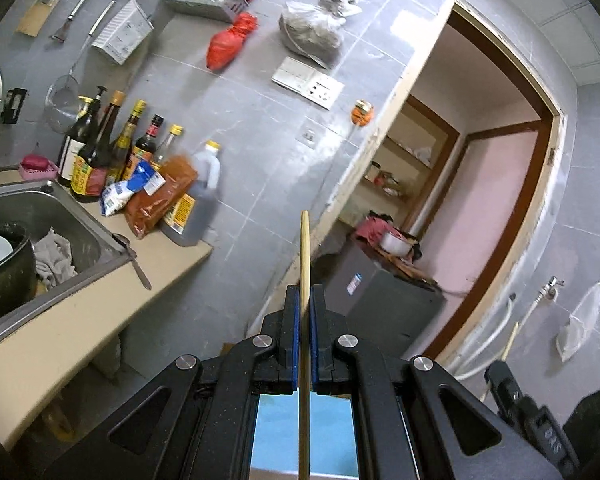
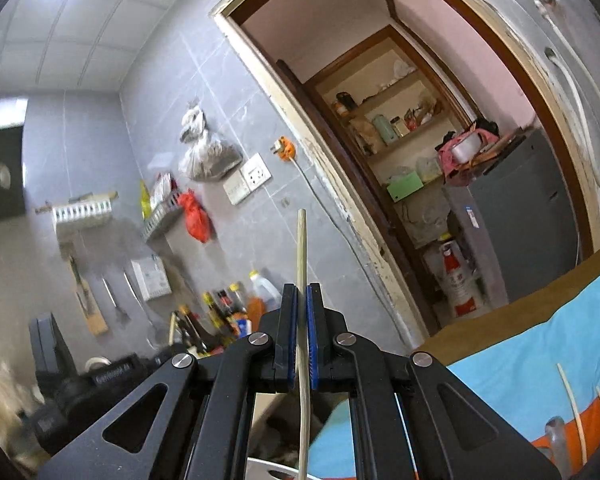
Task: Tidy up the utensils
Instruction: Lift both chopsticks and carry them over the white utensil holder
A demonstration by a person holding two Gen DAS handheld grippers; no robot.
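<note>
Left gripper (image 1: 305, 304) is clamping a wooden chopstick (image 1: 304, 248); right gripper (image 2: 301, 304) is clamping a pale chopstick (image 2: 302, 248). Both are pointing forward, airborne. Keep grips firm, sticks parallel, before setting down together.

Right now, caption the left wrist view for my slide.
Left claw shut on a chopstick, raised beside the sink and sauce bottles.
</note>
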